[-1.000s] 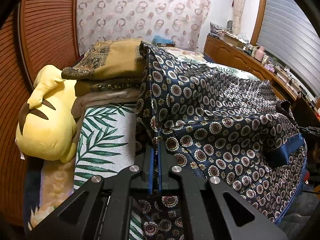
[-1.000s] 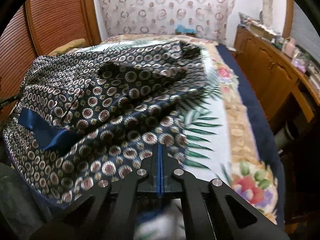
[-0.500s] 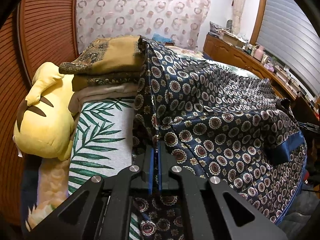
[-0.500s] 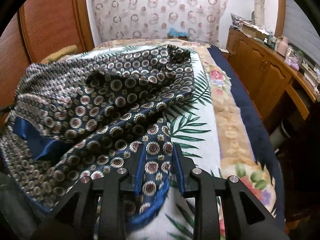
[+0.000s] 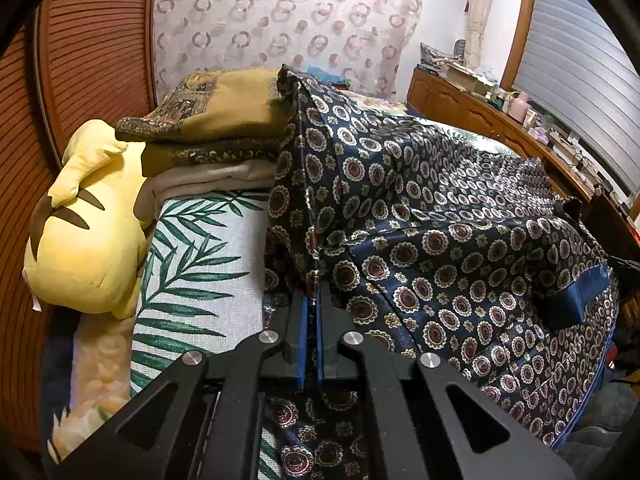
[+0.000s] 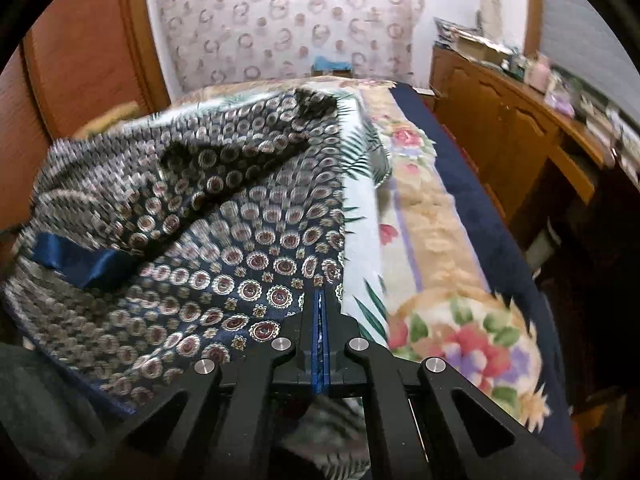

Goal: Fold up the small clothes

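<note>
No legible text, label, brand, number or sign appears in either wrist view

Warm, even indoor light fills the room, with soft shadows under the stack of folded ochre cloths (image 5: 208, 128). The left wrist view is sharp. The right wrist view is smeared by motion, worst on the navy medallion-print garment (image 6: 180, 216). Fisheye bending and dark vignetting ring both pictures.
</note>
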`<state>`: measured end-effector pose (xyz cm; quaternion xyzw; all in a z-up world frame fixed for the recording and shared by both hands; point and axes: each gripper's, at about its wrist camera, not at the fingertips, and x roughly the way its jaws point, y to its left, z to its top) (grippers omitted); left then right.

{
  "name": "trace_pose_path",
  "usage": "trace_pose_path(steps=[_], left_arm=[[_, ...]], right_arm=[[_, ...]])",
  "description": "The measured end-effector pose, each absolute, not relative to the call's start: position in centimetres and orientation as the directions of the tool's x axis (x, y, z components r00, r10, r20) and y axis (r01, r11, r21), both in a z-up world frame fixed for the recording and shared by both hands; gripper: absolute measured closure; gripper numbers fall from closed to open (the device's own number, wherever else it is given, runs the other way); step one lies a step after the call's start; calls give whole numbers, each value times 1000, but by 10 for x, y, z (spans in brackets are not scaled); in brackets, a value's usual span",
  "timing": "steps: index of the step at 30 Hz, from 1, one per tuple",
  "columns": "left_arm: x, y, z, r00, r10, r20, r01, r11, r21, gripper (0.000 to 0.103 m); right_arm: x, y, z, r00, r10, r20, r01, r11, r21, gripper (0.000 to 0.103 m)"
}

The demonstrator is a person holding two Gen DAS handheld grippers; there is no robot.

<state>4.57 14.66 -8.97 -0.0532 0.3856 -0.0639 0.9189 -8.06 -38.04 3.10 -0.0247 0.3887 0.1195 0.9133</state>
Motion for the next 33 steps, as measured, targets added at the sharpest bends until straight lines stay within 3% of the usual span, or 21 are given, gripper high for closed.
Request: trace_pose_path(steps=[4, 8, 10, 12, 14, 21, 28, 33], left_arm=[[46, 147, -90, 696, -156, -701, 73, 986, -147, 101], [46, 147, -90, 695, -158, -702, 75, 986, -147, 100], [46, 147, -90, 695, -158, -701, 74, 986, -149, 100], [46, 147, -90, 696, -160, -700, 75, 986, -152, 100], [46, 148, -90, 696, -163, -699, 76, 985, -155, 100], [46, 148, -91, 697, -160, -699, 77, 986, -150, 101], [46, 149, -91, 696, -164, -699, 78, 985, -153, 101], [46, 149, -91, 697, -161, -699, 77, 986, -151, 100]], right_arm=[[-83, -387, 48, 705, 174, -688, -212, 977, 30, 101], [-71, -374, 56, 709, 218, -670, -264, 964, 35, 91], [-62, -358, 59, 714, 240, -658, -296, 955, 28, 81], [-51, -340, 61, 713, 271, -647, -328, 944, 34, 55], [-39, -321, 63, 719, 291, -631, -359, 933, 20, 47], [13, -280, 66, 723, 322, -611, -349, 934, 78, 45], [53, -276, 18, 672, 206, -711, -265, 964, 29, 45], [52, -296, -5, 628, 232, -742, -251, 964, 89, 45]])
